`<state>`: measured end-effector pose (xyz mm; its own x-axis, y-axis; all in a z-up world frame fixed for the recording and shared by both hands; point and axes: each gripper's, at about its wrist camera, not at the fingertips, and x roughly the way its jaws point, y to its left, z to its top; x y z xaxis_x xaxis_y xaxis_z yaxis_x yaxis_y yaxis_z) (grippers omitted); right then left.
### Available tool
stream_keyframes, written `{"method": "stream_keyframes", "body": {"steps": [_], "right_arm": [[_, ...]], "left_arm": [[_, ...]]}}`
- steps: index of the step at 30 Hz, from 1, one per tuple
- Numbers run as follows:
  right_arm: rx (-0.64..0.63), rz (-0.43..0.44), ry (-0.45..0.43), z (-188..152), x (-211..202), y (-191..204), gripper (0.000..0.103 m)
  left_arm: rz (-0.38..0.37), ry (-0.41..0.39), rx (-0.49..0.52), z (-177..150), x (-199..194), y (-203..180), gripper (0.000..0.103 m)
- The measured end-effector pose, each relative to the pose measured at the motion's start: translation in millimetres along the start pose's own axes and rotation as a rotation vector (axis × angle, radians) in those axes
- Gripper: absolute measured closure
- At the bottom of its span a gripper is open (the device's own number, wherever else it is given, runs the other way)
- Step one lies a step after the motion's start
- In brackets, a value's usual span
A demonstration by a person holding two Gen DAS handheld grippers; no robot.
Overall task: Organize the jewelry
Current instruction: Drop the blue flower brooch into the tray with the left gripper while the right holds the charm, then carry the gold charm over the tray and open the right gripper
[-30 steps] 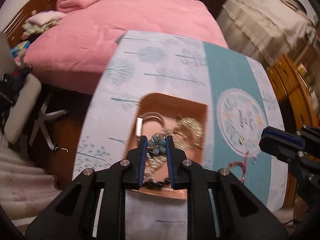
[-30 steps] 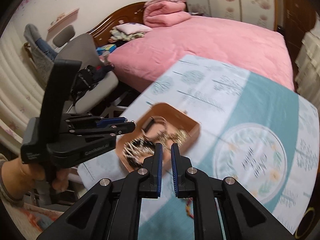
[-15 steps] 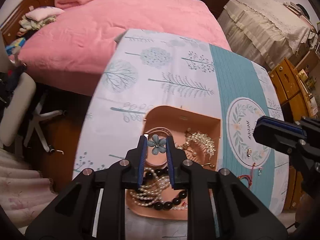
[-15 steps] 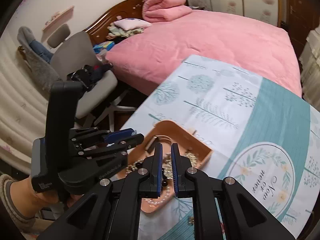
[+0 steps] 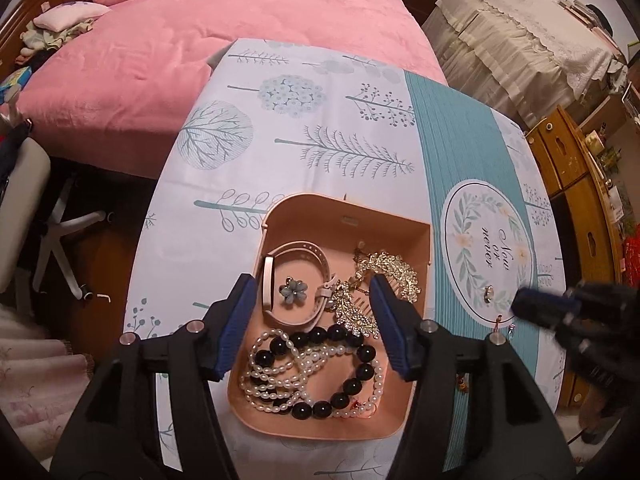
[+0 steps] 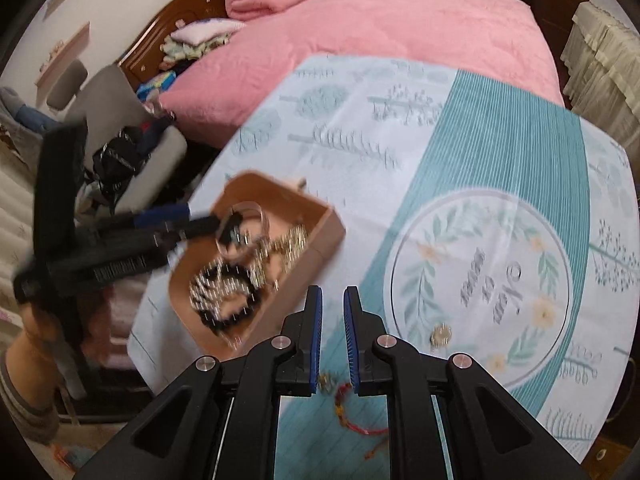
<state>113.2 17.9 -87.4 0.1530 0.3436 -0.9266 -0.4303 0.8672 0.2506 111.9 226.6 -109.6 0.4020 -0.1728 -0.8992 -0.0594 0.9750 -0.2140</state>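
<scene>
A peach tray sits on the tablecloth and holds a blue flower brooch, a pink strap, gold hair combs and a pearl and black bead necklace. My left gripper is open above the tray, with the brooch lying between and beyond its fingers. My right gripper is slightly open and empty over the teal stripe, right of the tray. A red cord bracelet lies under it. A small gold ring lies on the round print.
The table stands against a pink bed. A grey office chair is to the left. Wooden cabinets stand on the right. The ring also shows in the left wrist view.
My left gripper opened and let the blue flower brooch drop into the tray. My right gripper swung right toward the red bracelet and opened a little.
</scene>
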Motion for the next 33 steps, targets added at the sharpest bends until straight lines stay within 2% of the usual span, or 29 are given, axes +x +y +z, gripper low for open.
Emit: {"method": "stream_keyframes", "body": {"steps": [2,5,8,18,26,28,29,33], "right_arm": [[-0.035,-0.005,0.035,-15,9,7,0.091],[-0.077,-0.007,0.065,-32,21,16,0.082],[-0.123,-0.006,0.089,-47,31,26,0.08],[-0.166,-0.04,0.133,-59,60,37,0.08],[-0.207,-0.08,0.149,-64,74,39,0.08],[-0.213,-0.09,0.14,-65,74,38,0.083],[-0.216,-0.087,0.141,-65,74,38,0.089],[-0.239,-0.081,0.127,-67,69,41,0.091]], "left_arm": [[0.0,0.0,0.003,-2,-2,-1,0.047],[-0.004,0.0,0.007,-7,-5,-1,0.047],[0.004,-0.002,0.013,-15,-8,-2,0.047],[0.023,0.031,0.087,-53,-8,-17,0.047],[0.007,0.046,0.081,-66,-7,-21,0.047],[0.009,0.045,0.079,-66,-7,-20,0.047],[0.008,0.045,0.075,-66,-7,-19,0.047],[0.009,0.046,0.054,-66,-8,-13,0.047]]}}
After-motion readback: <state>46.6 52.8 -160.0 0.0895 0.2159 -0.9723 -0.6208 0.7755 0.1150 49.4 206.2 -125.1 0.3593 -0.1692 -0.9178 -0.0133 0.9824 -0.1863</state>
